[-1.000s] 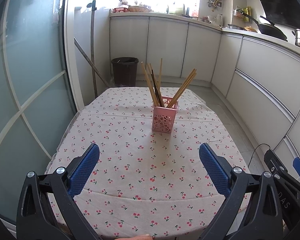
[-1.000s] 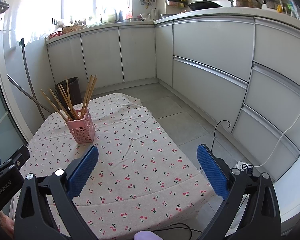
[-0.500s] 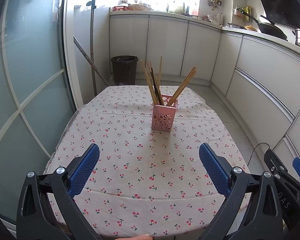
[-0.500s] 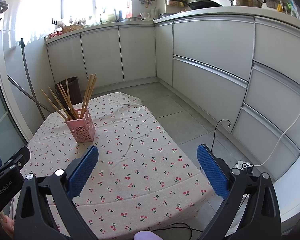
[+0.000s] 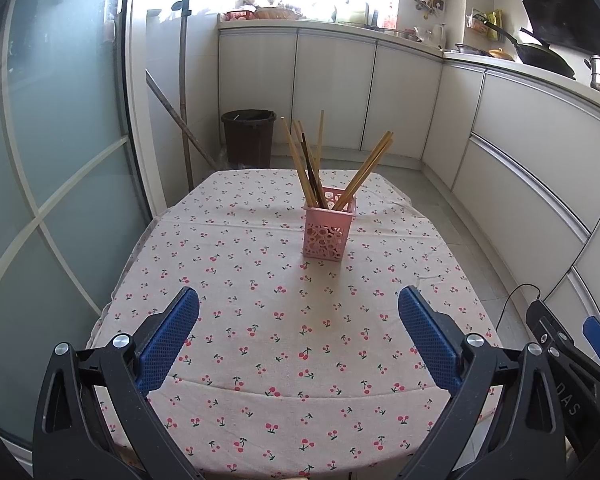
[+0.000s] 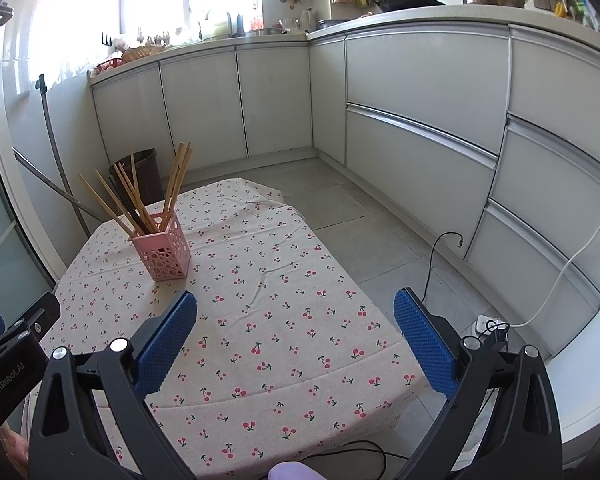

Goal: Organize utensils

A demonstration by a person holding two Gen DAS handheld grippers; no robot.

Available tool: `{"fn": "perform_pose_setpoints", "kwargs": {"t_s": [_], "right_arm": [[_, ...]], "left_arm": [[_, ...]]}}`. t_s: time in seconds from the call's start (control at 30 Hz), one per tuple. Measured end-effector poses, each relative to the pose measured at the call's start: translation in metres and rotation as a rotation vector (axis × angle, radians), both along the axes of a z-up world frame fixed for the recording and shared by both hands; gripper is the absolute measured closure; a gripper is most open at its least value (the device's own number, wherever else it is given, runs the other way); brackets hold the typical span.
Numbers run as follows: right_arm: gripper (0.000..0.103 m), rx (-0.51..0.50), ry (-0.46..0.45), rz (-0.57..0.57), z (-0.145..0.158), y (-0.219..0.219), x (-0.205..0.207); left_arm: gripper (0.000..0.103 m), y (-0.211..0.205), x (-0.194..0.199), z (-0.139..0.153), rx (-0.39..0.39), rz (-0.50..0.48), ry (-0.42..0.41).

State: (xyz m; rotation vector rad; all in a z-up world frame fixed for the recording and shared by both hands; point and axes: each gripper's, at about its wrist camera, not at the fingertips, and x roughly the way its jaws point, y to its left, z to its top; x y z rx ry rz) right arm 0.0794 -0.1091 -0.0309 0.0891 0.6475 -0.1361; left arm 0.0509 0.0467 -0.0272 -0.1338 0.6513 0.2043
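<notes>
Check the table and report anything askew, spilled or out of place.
Nothing stands out. The pink holder stands upright on the cherry-print tablecloth, with the chopsticks splayed inside it and none lying loose. Both grippers, left and right, are open and empty.

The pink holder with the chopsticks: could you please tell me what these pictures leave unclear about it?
- Lower ends of the chopsticks: hidden in both views by the pink holder walls.
- Exact chopstick count: they overlap in the left wrist view and in the right wrist view.
- Holder's far sides: turned away from both cameras.
- Table near edge: cut off behind the left gripper and right gripper.
</notes>
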Motion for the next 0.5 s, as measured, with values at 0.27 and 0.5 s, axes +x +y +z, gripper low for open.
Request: {"fn": "perform_pose_setpoints", "kwargs": {"t_s": [0.27, 0.5], "right_arm": [[0.007, 0.013, 0.012, -0.007, -0.0014, -0.0021, 0.0025], [0.007, 0.016, 0.015, -0.012, -0.002, -0.002, 0.0032]], "left_arm": [[0.015, -0.0005, -0.0001, 0.0001, -0.018, -0.038, -0.016], [0.012, -0.0031, 0.0004, 0.0013, -0.001, -0.049, -0.01]]}}
